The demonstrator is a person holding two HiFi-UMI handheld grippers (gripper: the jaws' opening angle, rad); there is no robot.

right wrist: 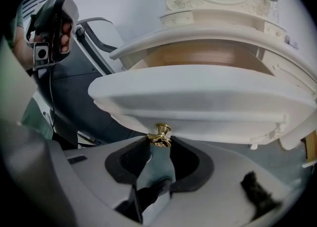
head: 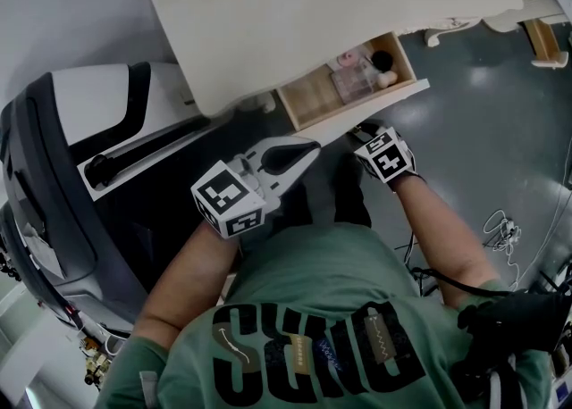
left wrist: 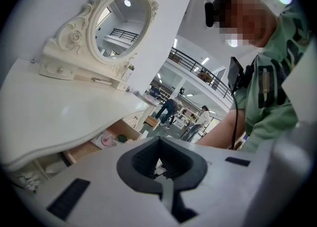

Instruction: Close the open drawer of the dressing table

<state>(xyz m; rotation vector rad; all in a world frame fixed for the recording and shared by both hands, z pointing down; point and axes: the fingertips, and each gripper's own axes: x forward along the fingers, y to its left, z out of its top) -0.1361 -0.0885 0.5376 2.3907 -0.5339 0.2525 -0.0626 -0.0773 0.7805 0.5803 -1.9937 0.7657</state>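
Note:
The cream dressing table (head: 313, 14) has its drawer (head: 313, 99) pulled out, with small cosmetic items lying in its right end. My right gripper (head: 362, 132) is at the white drawer front (right wrist: 198, 97), pointing steeply down. Its jaws are closed on the small gold knob (right wrist: 160, 136), which sits between the tips of my right gripper (right wrist: 159, 142). My left gripper (head: 311, 148) hangs in front of the person's chest, short of the drawer, shut with nothing in it. In the left gripper view the tips of my left gripper (left wrist: 159, 140) meet, and the drawer (left wrist: 106, 139) shows beyond them.
A black and white padded chair (head: 89, 148) stands close on the left of the table. Loose cables (head: 505, 229) lie on the grey floor at the right. An oval mirror (left wrist: 119, 25) stands on the tabletop. People (left wrist: 168, 109) stand far off in the hall.

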